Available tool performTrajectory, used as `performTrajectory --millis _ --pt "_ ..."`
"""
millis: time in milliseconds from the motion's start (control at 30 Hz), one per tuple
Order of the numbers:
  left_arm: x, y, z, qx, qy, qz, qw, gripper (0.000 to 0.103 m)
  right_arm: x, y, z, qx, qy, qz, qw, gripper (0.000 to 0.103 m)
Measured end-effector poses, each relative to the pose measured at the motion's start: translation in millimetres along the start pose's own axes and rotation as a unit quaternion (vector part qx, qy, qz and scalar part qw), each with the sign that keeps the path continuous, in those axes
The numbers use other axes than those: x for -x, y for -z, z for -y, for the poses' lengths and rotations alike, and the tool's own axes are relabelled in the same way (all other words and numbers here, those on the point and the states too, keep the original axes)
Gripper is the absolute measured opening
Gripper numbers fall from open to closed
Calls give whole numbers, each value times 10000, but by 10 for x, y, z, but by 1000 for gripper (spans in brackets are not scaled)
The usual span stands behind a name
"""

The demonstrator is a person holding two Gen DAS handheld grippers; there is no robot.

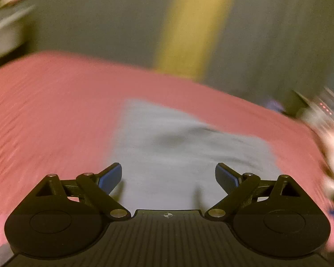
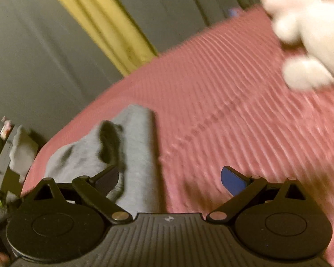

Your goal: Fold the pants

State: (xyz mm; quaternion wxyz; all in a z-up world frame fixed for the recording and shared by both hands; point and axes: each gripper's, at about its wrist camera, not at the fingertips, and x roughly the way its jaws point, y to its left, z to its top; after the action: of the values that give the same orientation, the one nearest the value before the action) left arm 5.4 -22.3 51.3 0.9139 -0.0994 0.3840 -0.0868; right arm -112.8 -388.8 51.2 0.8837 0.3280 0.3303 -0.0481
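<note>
The grey pants (image 1: pixel 189 146) lie folded on the pink ribbed bedcover (image 1: pixel 44 115). Just above the pants, the left gripper (image 1: pixel 168 178) has its jaws spread, empty. The right gripper (image 2: pixel 170 180), jaws likewise spread and empty, hovers at the pants' right edge.

1. We see the pants (image 1: pixel 189 151) as soft, matt grey knit cloth.
2. The bedspread (image 2: pixel 233 111) under them is pink cloth with a fine ribbed texture.
3. The left gripper (image 1: pixel 168 179) looks like matt black plastic, with shiny metal pivot pins and blue pads (image 1: pixel 111 178), perhaps rubbery, though blur hides detail.
4. The plush toy (image 2: pixel 311 44) looks fuzzy and white.
</note>
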Motion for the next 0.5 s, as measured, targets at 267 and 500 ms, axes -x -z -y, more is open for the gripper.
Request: performTrajectory --millis 267,500 --pt "-360 163 -1205 2387 -1293 -259 9621 94 -638 76 -599 -26 -1034 -791 9915 99" --pt "-455 172 -1327 2885 -1191 -168 9499 94 -1180 79 -509 -739 -780 -1320 9854 95"
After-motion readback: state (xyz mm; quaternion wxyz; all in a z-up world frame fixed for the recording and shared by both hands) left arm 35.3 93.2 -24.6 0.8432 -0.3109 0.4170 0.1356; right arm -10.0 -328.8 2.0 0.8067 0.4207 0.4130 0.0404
